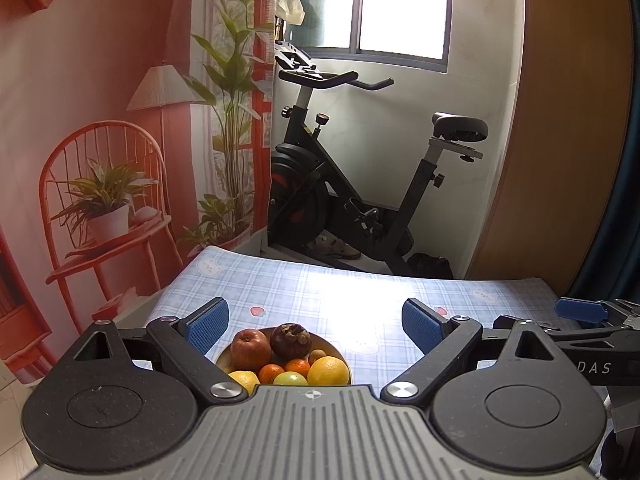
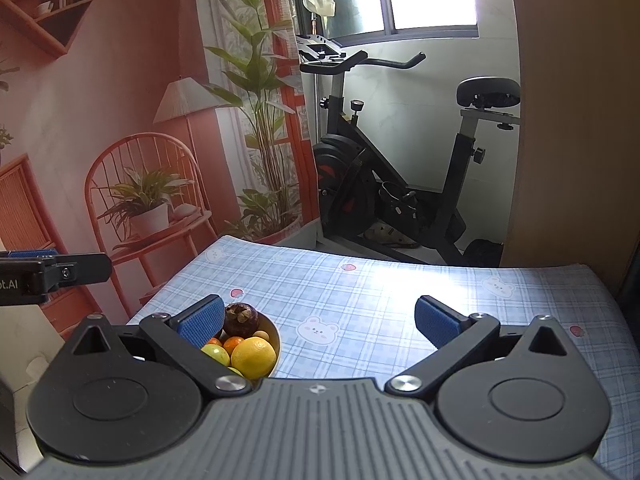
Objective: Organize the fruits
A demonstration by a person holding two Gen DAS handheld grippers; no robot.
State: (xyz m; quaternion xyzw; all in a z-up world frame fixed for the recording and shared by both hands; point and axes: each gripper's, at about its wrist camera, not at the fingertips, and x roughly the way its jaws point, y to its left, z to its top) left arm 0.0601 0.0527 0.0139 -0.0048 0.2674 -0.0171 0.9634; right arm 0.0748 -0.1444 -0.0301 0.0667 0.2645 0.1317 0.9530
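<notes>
Fruit sits gathered in one bowl (image 1: 344, 354) near the table's (image 1: 320, 292) near-left edge: a red apple (image 1: 250, 349), a dark mangosteen (image 1: 291, 339), two small oranges (image 1: 271, 373), a green fruit (image 1: 291, 379), a large orange (image 1: 328, 371) and a yellow one (image 1: 243, 379) at the front, plus a small brown fruit (image 1: 317, 356) by the rim. That arrangement fits both fruit already sorted into the bowl and fruit waiting to be taken out and arranged, so judge which applies before you commit.

If you reach in, pick a fruit lying on top and open to the sides, such as the mangosteen or the large orange; round skins roll, so close across the widest part and lift straight up so the neighbours stay put.

Your left gripper (image 1: 316, 322) hovers low just behind the bowl, level and aimed straight over it, fingers spread wide and holding nothing. Your right gripper (image 2: 320, 322) hangs beside it to the right, equally level, fingers also spread and empty, with bare tablecloth ahead.
</notes>
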